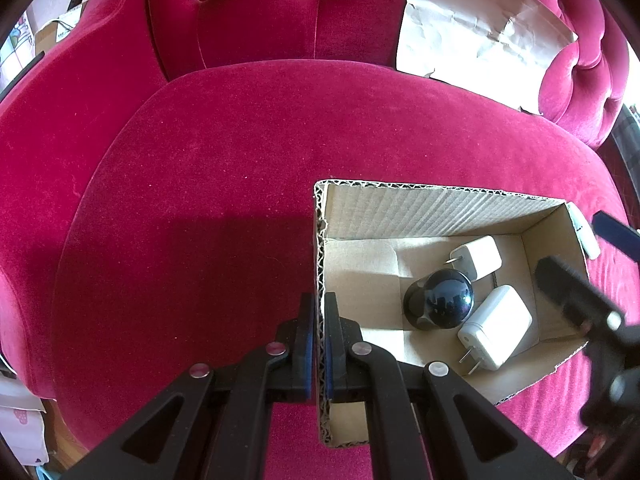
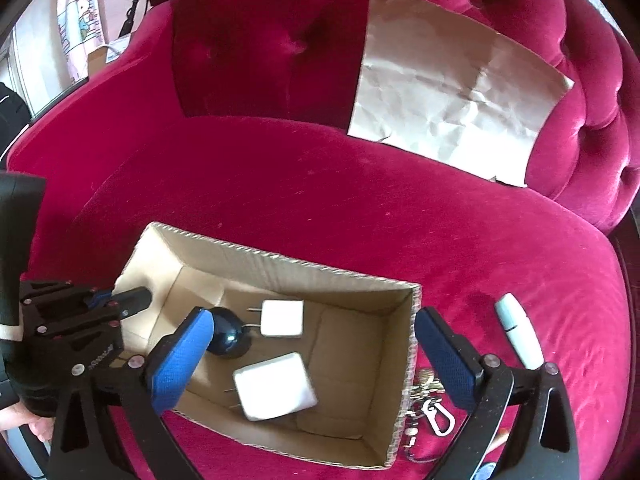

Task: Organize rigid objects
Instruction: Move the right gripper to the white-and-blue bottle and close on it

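Observation:
An open cardboard box [image 1: 400, 208] [image 2: 288, 264] sits on the red velvet sofa seat. Inside lie two white plug chargers [image 1: 478, 258] [image 1: 496, 326] [image 2: 280, 318] [image 2: 274, 386] and a dark glossy ball-shaped object [image 1: 444, 300] [image 2: 226, 336]. My left gripper [image 1: 319, 308] is shut on the box's left wall; it also shows in the right wrist view [image 2: 120, 300]. My right gripper [image 2: 316, 354] is open and empty, hovering over the box's right part; it shows blurred in the left wrist view [image 1: 580, 276]. A white pen-like stick [image 2: 518, 330] [image 1: 584, 234] and a keyring [image 2: 430, 404] lie right of the box.
A crumpled sheet of brown paper [image 2: 456, 88] [image 1: 476, 28] leans against the sofa back at the right. The sofa arms [image 1: 60, 128] curve round both sides. Room clutter shows beyond the left arm.

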`<state>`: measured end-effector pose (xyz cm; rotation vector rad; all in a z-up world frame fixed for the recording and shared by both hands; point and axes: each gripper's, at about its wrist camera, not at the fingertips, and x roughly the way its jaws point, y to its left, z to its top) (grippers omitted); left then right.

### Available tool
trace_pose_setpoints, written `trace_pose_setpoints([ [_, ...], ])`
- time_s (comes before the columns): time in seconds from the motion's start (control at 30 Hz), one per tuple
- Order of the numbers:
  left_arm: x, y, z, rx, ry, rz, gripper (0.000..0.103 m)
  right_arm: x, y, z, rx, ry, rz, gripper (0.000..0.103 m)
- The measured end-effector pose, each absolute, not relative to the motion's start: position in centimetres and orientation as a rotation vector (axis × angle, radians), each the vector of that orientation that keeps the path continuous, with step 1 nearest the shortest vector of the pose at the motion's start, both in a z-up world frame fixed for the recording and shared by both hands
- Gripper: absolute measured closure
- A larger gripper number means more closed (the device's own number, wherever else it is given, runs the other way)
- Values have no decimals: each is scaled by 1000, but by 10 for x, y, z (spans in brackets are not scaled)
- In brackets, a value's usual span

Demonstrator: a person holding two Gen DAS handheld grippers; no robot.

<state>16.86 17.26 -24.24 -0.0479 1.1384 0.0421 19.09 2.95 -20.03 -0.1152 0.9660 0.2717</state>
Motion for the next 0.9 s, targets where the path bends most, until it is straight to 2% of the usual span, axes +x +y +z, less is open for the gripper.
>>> trace_pose_setpoints([
  [0.9,167,176,-243,-46,1138,40,99,220,-75,-184,-43,942,0,0],
])
